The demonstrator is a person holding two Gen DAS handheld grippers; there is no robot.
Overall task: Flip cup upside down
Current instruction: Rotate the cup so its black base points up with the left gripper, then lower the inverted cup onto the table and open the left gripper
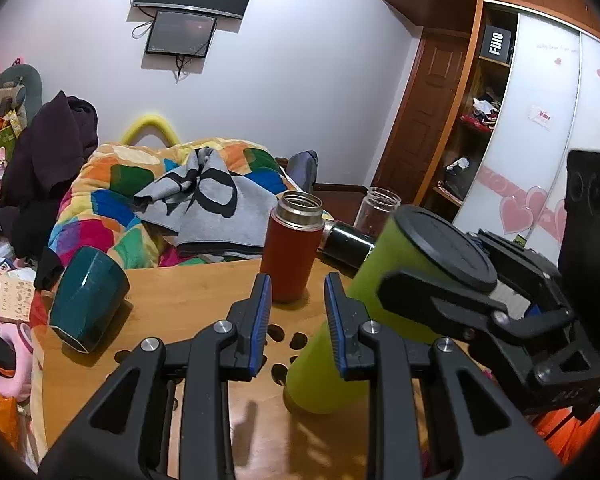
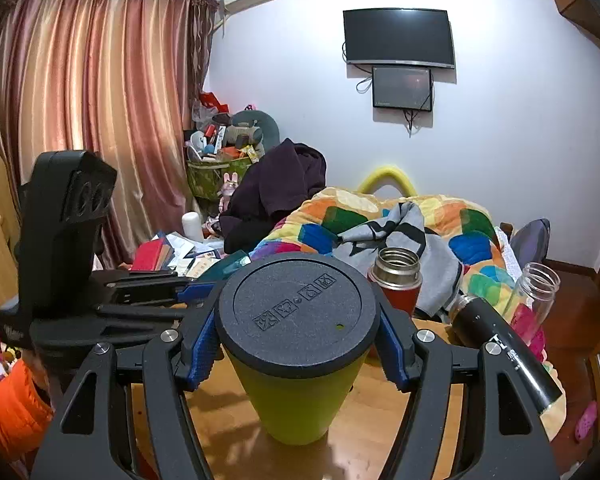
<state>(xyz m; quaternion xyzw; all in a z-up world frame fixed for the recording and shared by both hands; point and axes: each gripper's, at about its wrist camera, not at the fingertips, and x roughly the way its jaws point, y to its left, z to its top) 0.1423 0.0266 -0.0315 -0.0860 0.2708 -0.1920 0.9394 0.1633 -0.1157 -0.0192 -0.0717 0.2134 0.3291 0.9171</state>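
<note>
So the lime-green cup (image 2: 296,392) sits dead center in the right wrist view, standing on the wooden table (image 2: 380,440) with its narrow end down and the wide black lid (image 2: 296,316) on top. Long axis looks close to vertical here and leans in the left wrist view, which may be lens warp. The right gripper (image 2: 296,344) has it: blue pads (image 2: 200,352) pressed on both sides just under the lid, so it's clamped on the cup.

The left gripper (image 1: 296,316) is right beside it, the cup off to the lower right of that frame, jaws parted with nothing between them. The right hand is clearly the one to do the flip, I'd guess by rolling the wrist.

Writing: the lid has a row of small embossed icons, no words I can read. The black bottle (image 2: 504,356) lying at right has white characters, too small to read. A black box (image 1: 497,43) on the shelf, upper right of the left view, says "Fiiio" or similar.
</note>
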